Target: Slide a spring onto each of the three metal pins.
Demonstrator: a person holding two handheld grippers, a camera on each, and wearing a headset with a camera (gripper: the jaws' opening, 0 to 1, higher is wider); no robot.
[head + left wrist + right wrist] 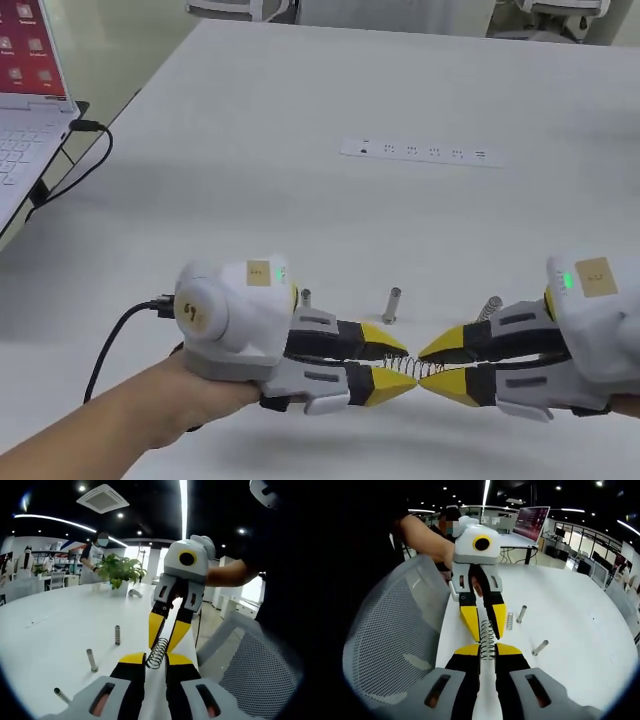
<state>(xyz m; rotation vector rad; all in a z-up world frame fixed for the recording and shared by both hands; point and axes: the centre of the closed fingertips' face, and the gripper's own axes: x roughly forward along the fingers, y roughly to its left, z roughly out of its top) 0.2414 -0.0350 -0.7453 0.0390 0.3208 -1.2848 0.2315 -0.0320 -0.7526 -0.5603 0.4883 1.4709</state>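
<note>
A spring [413, 367] is being gripped at both ends by the left gripper [405, 367] and right gripper [428, 370], on the near side of the middle pin [392, 305].

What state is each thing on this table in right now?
Left tongs: shut on one end of the loose spring.
Right tongs: shut on its other end.
Rightmost pin: upright, wearing a second spring.
Middle pin: upright, bare.
Leftmost pin: upright, bare.
Laptop: open, screen lit.
</note>
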